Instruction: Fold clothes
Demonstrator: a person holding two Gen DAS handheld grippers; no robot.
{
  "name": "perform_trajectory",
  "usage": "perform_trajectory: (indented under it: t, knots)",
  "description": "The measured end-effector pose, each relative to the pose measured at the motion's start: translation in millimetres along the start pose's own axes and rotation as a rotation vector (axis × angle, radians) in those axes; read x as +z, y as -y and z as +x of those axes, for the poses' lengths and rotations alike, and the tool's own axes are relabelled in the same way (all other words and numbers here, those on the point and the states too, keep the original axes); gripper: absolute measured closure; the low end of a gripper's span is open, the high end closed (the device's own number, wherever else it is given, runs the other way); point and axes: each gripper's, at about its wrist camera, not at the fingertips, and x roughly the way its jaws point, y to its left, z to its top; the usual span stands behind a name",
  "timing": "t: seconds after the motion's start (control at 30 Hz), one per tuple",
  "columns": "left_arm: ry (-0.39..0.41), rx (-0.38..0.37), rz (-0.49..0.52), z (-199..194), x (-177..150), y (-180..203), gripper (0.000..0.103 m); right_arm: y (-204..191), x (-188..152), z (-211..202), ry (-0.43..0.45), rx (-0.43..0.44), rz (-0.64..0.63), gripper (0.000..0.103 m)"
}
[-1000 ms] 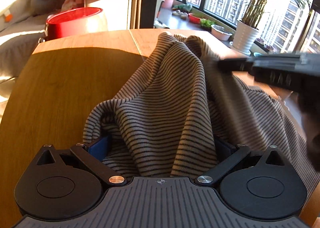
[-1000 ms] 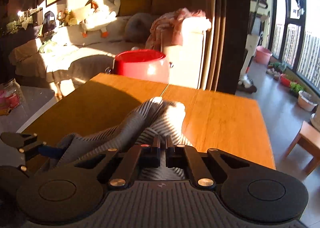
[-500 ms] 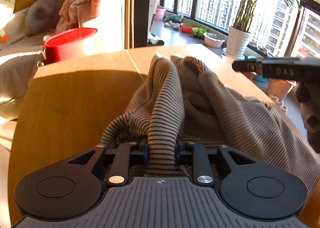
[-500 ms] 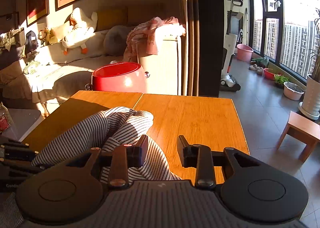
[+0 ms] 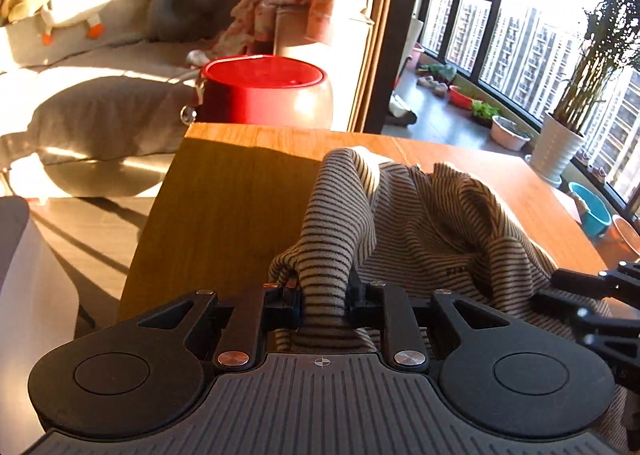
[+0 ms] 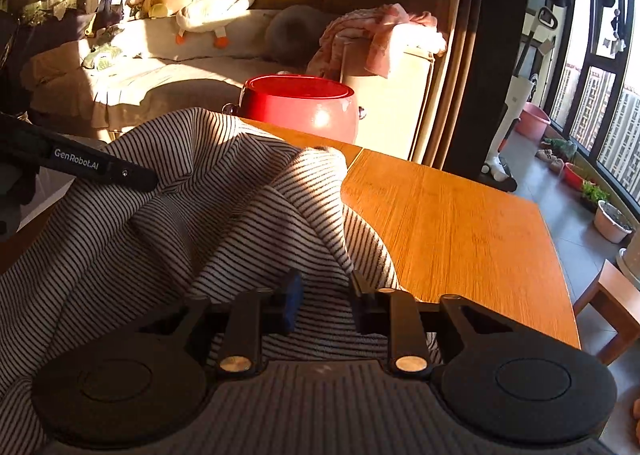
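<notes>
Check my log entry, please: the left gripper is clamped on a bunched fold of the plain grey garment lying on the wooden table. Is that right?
One detail is wrong: the garment is striped, thin dark lines on a light ground, not plain grey. The left wrist view shows the left gripper clamped on a bunched fold of it on the wooden table.

striped garment heaped left, bare table right, red pot beyond
</notes>
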Motion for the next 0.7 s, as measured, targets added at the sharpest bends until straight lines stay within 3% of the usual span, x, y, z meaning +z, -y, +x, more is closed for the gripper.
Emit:
perform_trajectory:
  t: [0.03, 0.1, 0.13, 0.23, 0.3, 0.33, 0.37, 0.43, 0.47, 0.6, 0.7]
  knots:
    - [0.002, -0.004, 0.002, -0.3, 0.2, 1.0, 0.080, -2.3, 2.3, -1.3, 0.010, 0.002, -0.009, 0.078]
    - [0.004, -0.008, 0.000, 0.5, 0.2, 1.7, 0.079, -8.5, 16.6, -6.5, 0.049, 0.010, -0.007, 0.049]
    - [0.003, -0.008, -0.003, 1.7, -0.1, 1.1, 0.079, -11.7, 23.5, -8.5, 0.067, 0.014, -0.006, 0.029]
    - [0.001, -0.007, -0.013, 5.3, -0.9, -0.7, 0.079, -28.0, 29.0, 10.5, 0.028, 0.044, 0.008, 0.027]
    - [0.000, -0.007, -0.019, 7.7, -1.4, -1.9, 0.079, -40.0, 21.6, 30.1, -0.042, 0.041, -0.026, 0.027]
    - [-0.001, -0.006, -0.023, 8.8, -1.7, -2.5, 0.079, -42.1, 13.9, 39.0, -0.082, 0.030, -0.057, 0.032]
    - [-0.002, -0.008, -0.027, 9.4, -2.2, -4.5, 0.078, -39.1, 9.5, 40.5, -0.097, 0.027, -0.073, 0.059]
    - [-0.003, -0.015, -0.029, 9.8, -3.3, -7.6, 0.078, -15.2, 8.3, 27.8, -0.088, 0.069, -0.092, 0.080]
    - [-0.004, -0.019, -0.030, 10.0, -3.8, -9.2, 0.078, -1.7, 15.6, 17.9, -0.062, 0.020, -0.110, 0.098]
    - [-0.014, -0.029, -0.035, 15.2, -4.8, -13.9, 0.078, 54.7, 51.4, 0.4, 0.040, -0.201, -0.161, 0.098]
    - [-0.007, -0.040, -0.042, 18.2, -5.0, -17.1, 0.078, 85.9, 57.8, 28.7, 0.025, -0.306, -0.186, 0.098]
